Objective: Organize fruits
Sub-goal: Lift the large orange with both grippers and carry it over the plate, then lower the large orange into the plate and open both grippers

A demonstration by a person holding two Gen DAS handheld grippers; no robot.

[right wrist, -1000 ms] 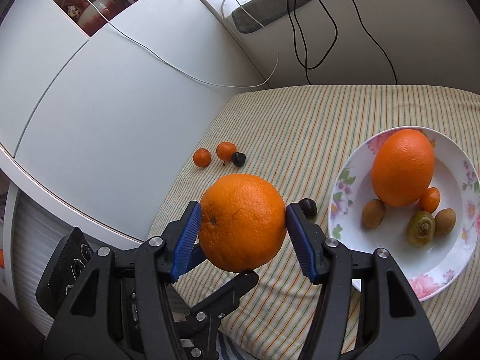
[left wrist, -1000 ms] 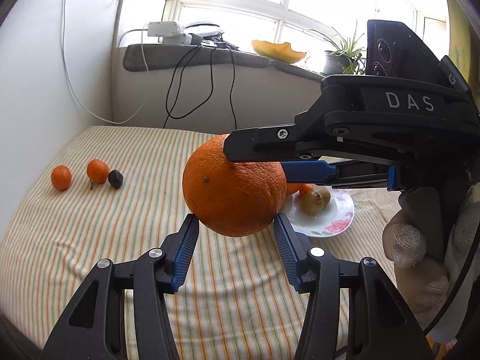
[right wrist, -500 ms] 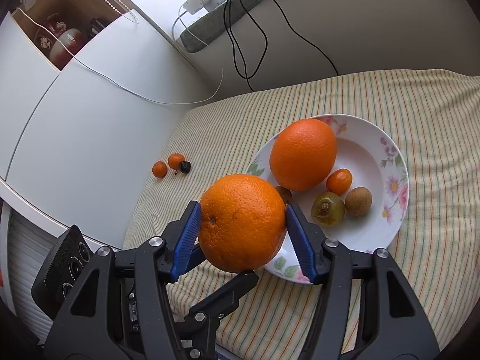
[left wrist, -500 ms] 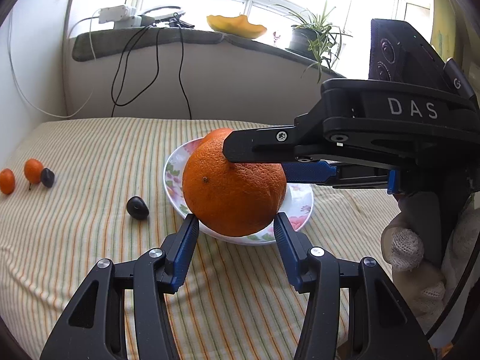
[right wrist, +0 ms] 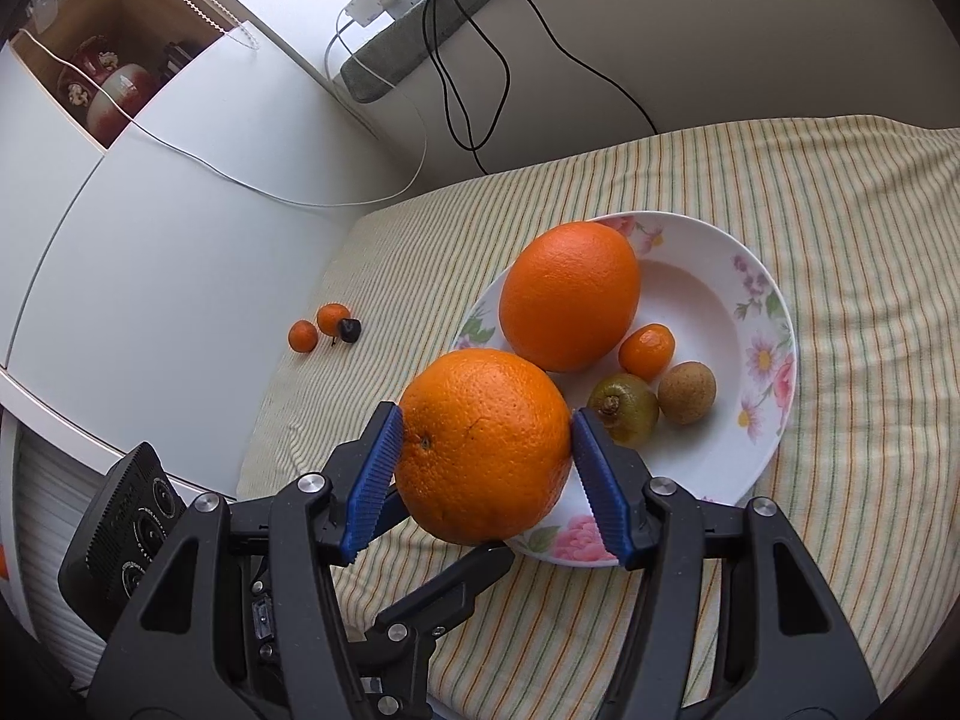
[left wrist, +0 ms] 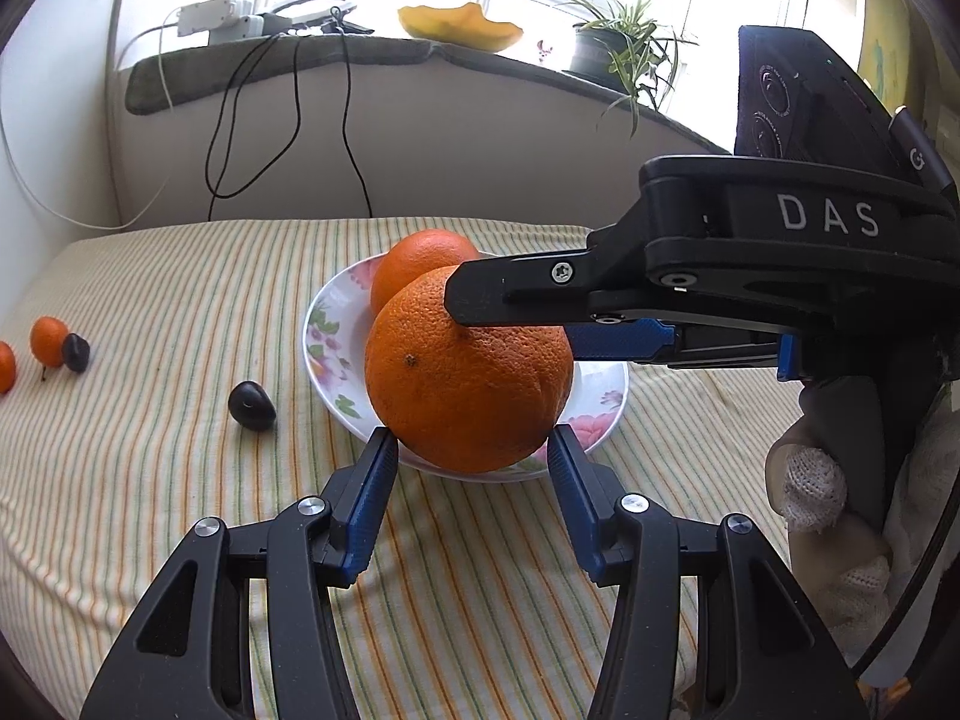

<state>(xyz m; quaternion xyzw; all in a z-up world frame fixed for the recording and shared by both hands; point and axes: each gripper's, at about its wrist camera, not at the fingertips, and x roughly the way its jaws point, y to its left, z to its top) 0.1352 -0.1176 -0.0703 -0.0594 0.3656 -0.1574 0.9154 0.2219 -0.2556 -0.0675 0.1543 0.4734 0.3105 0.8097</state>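
Both hand-held grippers hold one large orange between them. The right hand-held gripper clamps it by its sides, blue pads pressed flat on the peel. The left hand-held gripper has its pads at the fruit's lower flanks, apparently touching and cradling it from beneath; in that view the right one's black finger lies across the top of the same orange. The orange hangs in the air just over the near rim of a flowered plate, not yet resting in it.

On the plate sit a second large orange, a small mandarin, a greenish kiwi and a brown round fruit, the last three close together beside the big orange. The free space in the dish is toward its far side and near rim, so the carried orange would likely settle against its twin.

Outside the plate, on the striped cloth covering the table, lies a dark plum near the plate's rim. Well apart, toward the white wall, two small mandarins sit with another dark fruit touching one of them.

As I judge it, the sorting is a bit over halfway: four fruits are plated, a fifth is about to be set down, and four small ones on the cloth remain to be collected.
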